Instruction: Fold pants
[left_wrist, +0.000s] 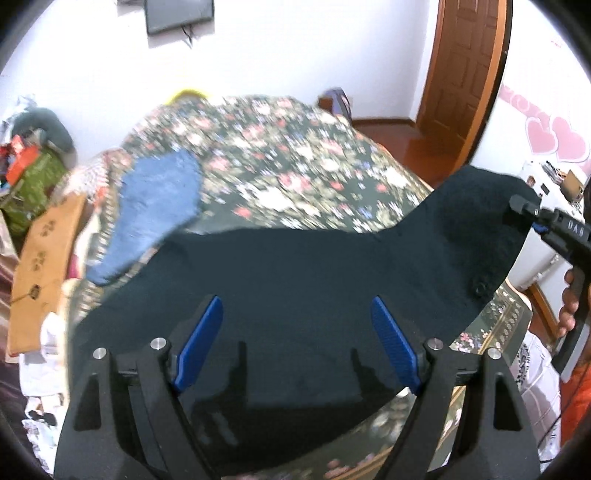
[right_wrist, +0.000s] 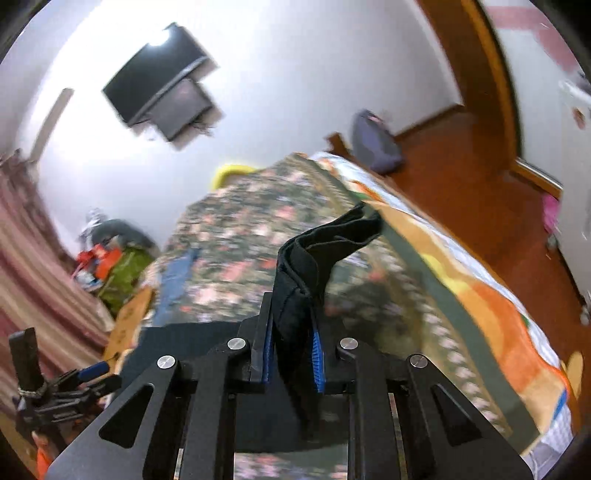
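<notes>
While the floral bedspread (left_wrist: 280, 155) stretches beyond both grippers, the dark pants (left_wrist: 295, 288) hang ahead of the left gripper (left_wrist: 295, 339), whose 2 fingers stand apart; the right gripper (right_wrist: 293, 347) clamps their folded edge between its pads.

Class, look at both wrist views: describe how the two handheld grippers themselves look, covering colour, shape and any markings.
Both the left gripper and right gripper are matte black angular frames with silver round bolts and ribbed blue fingers. The right one's body carries pale lettering, seen from the left wrist view.
</notes>
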